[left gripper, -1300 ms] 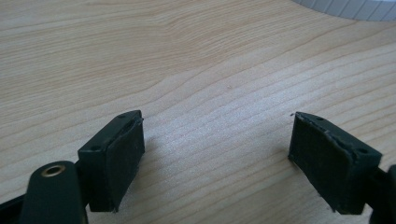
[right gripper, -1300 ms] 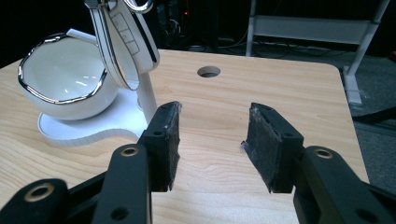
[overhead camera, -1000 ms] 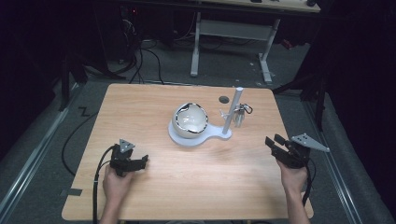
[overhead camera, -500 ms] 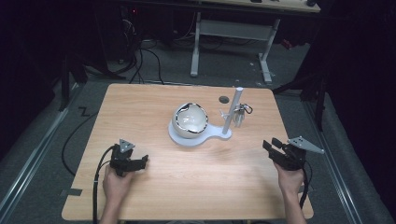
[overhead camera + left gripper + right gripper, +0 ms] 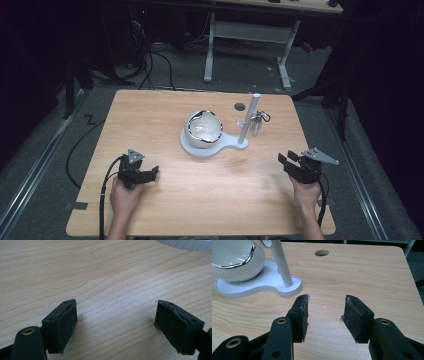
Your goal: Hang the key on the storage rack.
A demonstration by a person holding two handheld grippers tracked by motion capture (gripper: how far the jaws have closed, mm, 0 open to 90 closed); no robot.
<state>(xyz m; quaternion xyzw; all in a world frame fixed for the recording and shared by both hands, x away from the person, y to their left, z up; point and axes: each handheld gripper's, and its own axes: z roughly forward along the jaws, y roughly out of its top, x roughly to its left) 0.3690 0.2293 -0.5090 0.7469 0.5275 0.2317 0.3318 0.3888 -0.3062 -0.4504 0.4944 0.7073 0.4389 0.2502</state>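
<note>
A white bowl with a shiny rim (image 5: 204, 127) sits on a white flat base (image 5: 192, 146) in the middle of the wooden table (image 5: 200, 195). An upright white post (image 5: 248, 117) rises from the base's right lobe, and a small metal clip-like piece (image 5: 258, 121) hangs beside it. My left gripper (image 5: 150, 174) rests low at the front left, open, nothing between its pads (image 5: 62, 322). At the front right my right gripper (image 5: 286, 161) is open and empty too, jaws facing the base (image 5: 257, 286) and post (image 5: 283, 267).
A round cable hole (image 5: 240, 106) lies in the tabletop behind the post, also seen as the hole (image 5: 321, 252) in the right gripper view. A white desk frame (image 5: 250, 35) and cables stand on the dark floor beyond the table's far edge.
My right gripper has sunk lower toward the table and shifted slightly left. The left gripper has stayed where it was.
</note>
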